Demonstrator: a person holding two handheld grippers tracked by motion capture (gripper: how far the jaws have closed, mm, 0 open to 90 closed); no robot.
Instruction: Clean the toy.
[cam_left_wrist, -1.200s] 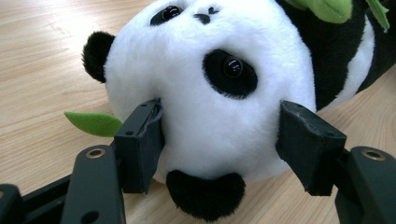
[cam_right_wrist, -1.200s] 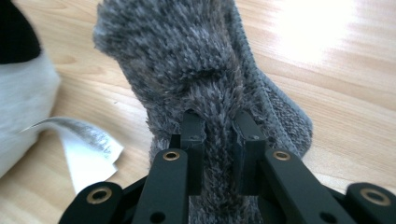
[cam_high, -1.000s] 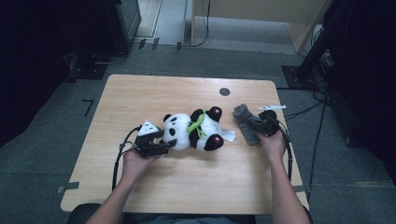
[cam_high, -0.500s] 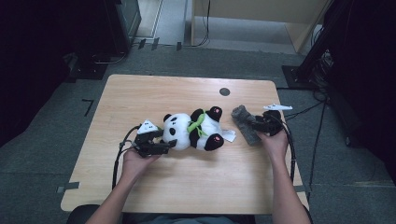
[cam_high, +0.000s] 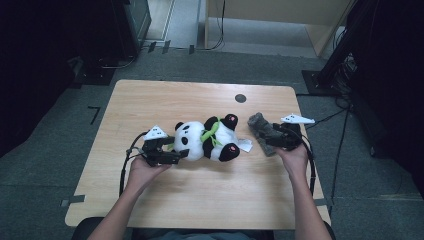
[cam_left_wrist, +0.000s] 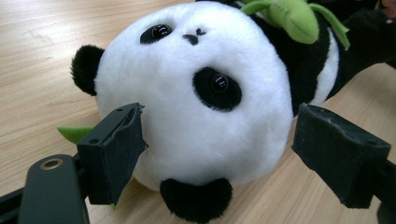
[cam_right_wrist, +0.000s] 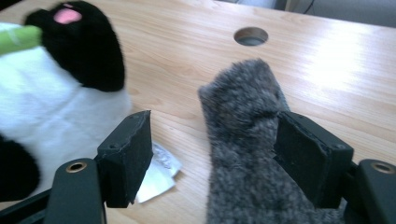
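A plush panda (cam_high: 207, 140) with a green scarf lies on its back mid-table, head to the left. My left gripper (cam_high: 176, 149) is at its head. In the left gripper view the head (cam_left_wrist: 196, 107) sits between jaws that have just been opening, and the right pad (cam_left_wrist: 341, 158) stands clear of the fur. A grey furry piece (cam_high: 260, 125) lies right of the panda. My right gripper (cam_high: 272, 140) is over its near end. Its jaws have just been opening, and the grey fabric (cam_right_wrist: 243, 107) lies loose between the spread pads.
The wooden table (cam_high: 200, 200) has a round cable hole (cam_high: 240, 98) near its far edge. A white tag (cam_high: 245, 145) sticks out from the panda toward the grey piece. Cables trail from both grippers. The floor around is dark grey, with stands at the back and right.
The right gripper's jaws have spread off the grey furry piece and the hand has risen a little. The left gripper's jaws have widened around the panda's head. The panda has stayed put.
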